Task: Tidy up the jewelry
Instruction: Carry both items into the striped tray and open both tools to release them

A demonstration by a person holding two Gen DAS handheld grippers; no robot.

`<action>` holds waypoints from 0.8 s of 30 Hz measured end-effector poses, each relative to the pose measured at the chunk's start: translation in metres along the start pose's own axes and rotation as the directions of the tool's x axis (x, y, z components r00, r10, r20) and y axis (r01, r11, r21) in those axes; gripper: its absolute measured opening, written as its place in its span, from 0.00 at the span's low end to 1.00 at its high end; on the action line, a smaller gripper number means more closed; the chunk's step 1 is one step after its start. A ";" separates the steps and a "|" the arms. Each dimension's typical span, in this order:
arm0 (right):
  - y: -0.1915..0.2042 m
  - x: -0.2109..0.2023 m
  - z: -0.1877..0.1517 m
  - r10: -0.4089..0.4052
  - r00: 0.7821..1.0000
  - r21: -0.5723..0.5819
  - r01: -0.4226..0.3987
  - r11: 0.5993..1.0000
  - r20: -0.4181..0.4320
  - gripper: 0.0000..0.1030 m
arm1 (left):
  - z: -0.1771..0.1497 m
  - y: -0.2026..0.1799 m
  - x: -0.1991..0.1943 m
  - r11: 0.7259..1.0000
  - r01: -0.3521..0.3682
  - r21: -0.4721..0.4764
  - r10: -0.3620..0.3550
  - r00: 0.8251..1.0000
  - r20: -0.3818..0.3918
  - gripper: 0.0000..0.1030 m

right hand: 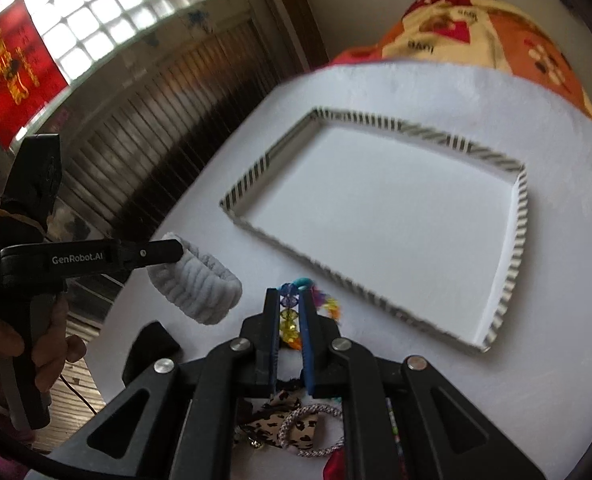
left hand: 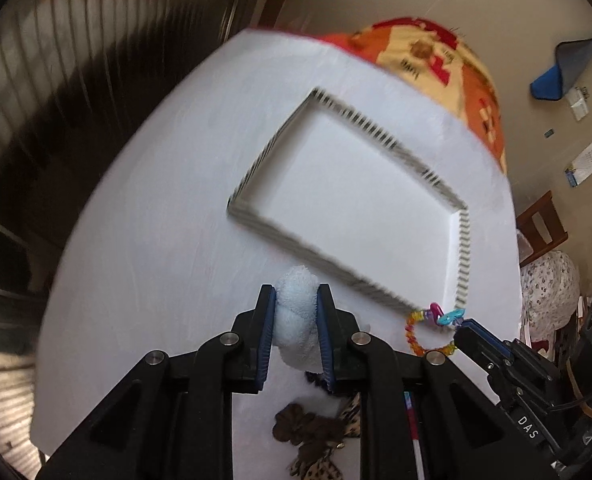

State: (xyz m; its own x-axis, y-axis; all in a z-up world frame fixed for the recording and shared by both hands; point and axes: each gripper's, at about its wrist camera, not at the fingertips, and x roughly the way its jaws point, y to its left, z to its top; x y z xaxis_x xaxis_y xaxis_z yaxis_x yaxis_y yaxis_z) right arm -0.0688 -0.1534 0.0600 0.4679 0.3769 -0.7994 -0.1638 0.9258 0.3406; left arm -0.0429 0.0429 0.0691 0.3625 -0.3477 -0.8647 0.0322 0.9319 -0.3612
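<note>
The left gripper (left hand: 296,300) at six o'clock pinches a fluffy white scrunchie (left hand: 298,330) between its blue pads. Beyond, toward one o'clock, a shallow tray (left hand: 462,256) with a striped rim sits on the white table (left hand: 144,240). At four o'clock the right gripper (left hand: 462,326) holds a colourful beaded bracelet (left hand: 430,330). Below lie a brown flower clip (left hand: 302,426) and a leopard-print bow (left hand: 316,462).

home room: patterned blanket (left hand: 436,56), wooden chair (left hand: 544,224), slatted shutter (right hand: 144,128) (glass-block window (right hand: 116,12) above).
</note>
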 end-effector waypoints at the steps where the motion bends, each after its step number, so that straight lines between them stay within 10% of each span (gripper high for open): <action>1: -0.003 -0.006 0.005 -0.010 1.000 0.003 0.010 1.000 0.016 0.09 | 0.006 -0.004 -0.002 1.000 0.000 0.006 0.000 1.000 0.013 0.10; 24: -0.073 0.025 0.029 -0.084 0.996 0.137 0.088 0.987 -0.032 0.09 | 0.074 -0.053 0.089 0.971 -0.171 0.165 0.169 0.985 0.027 0.10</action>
State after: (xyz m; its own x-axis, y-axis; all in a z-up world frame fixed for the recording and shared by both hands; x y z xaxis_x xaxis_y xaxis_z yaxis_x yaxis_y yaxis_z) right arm -0.0194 -0.2121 0.0294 0.4522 0.2982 -0.8406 -0.0011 0.9427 0.3338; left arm 0.0569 -0.0300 0.0371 0.3882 -0.1825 -0.9033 0.1232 0.9817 -0.1454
